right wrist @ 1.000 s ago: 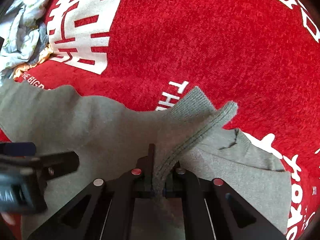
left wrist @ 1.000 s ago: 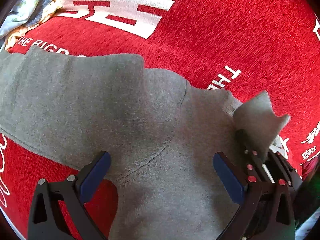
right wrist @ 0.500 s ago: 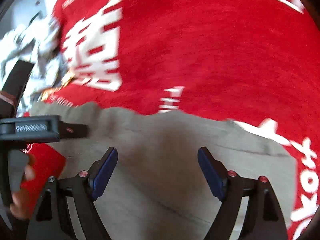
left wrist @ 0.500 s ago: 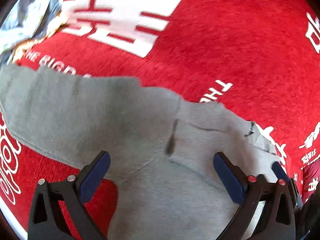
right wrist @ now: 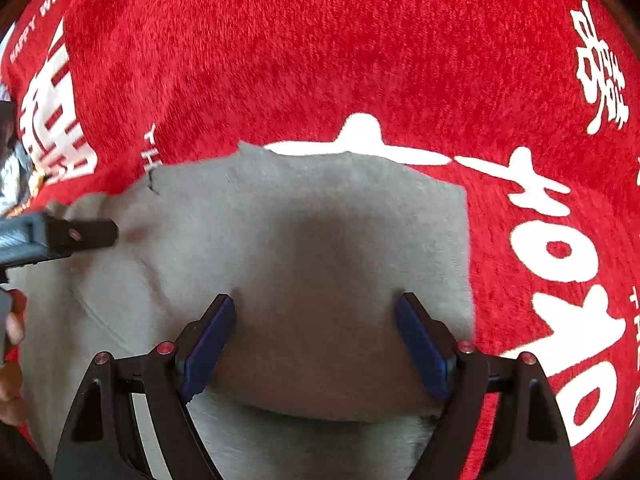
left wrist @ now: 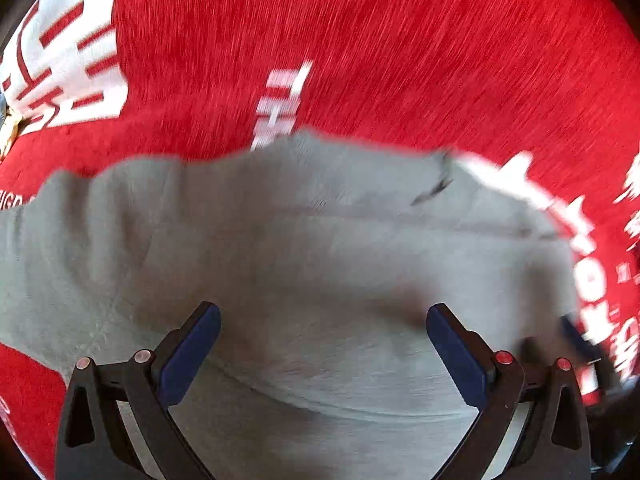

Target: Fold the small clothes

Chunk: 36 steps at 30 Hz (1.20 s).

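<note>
Now both my left gripper [left wrist: 323, 344] and right gripper [right wrist: 315, 334] hover spread over the grey sweatshirt [right wrist: 304, 248]; next fold probably needs a fresh edge pinch.

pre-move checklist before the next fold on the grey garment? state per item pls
1. Left gripper open, nothing held: ok.
2. Right gripper open, nothing held: ok.
3. Grey garment lying on the red cloth, no part lifted: ok.
4. Garment flat, crease-free: not ok, ridges show on its left part.
5. Near hem location: cannot tell, hidden under the grippers.
6. Left view sharp enough to aim: not ok, motion blur.
</note>
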### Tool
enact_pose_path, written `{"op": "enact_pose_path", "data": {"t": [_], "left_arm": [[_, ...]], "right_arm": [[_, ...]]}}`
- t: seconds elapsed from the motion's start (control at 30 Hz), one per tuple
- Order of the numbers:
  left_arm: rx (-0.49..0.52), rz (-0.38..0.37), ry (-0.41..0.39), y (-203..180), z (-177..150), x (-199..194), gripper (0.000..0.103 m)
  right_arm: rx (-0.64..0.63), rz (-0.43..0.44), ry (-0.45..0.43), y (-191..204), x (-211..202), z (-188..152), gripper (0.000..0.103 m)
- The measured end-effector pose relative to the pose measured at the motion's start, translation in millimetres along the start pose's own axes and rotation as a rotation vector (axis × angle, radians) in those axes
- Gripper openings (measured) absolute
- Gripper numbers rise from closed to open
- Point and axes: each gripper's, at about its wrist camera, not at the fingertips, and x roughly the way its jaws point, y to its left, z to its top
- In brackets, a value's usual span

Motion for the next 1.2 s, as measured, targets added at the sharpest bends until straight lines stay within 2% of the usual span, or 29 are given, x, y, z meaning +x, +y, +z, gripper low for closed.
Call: {"op": "enact_pose_path", "data": {"t": [0.1,0.3,0.43,0.47,0.5,0.63,0.77,0.83,0.97,1.07,1.2], "left_arm": [[-0.002,-0.029,-0.046,15,-13,1,0.103],[0.001,-0.007,-0.033,17,-16,-6,0.103],[-0.006,-0.007,-0.025,20,-16,-9,0.103],[-0.010,-0.007,-0.019,21,-16,-8,0.103],[-0.014,-0.006,-0.014,21,-16,-7,0.103],[-0.015,0.000,-0.007,23,-17,-10,0.103],[-0.040,-0.005,-0.041,28,-22,-23,0.103],[-0.048,0.016,-0.031,31,-26,-21,0.103],[-0.073,-0.006,-0.009,39,-39,-17,0.103],[-0.085,-0.027,-0.003,42,-45,-19,0.103],[-0.095,-0.087,0.004,51,-55,-18,0.103]], "right_arm": [[-0.028,0.004,-0.005,-8,-2,-4,0.086],[-0.041,-0.006,-0.009,-6,-7,8,0.086],[-0.048,-0.011,0.023,-3,13,28,0.086],[-0.053,-0.027,0.049,-4,24,34,0.088],[-0.048,-0.031,0.056,-6,30,38,0.095],[-0.040,-0.046,0.082,-8,32,48,0.098],[-0.024,0.004,0.015,1,-2,37,0.098],[-0.012,0.025,0.004,6,-11,29,0.098],[-0.002,0.041,0.056,16,-9,4,0.098],[-0.052,-0.010,0.041,27,-13,-14,0.098],[-0.012,0.008,0.054,28,-24,-19,0.098]]}}
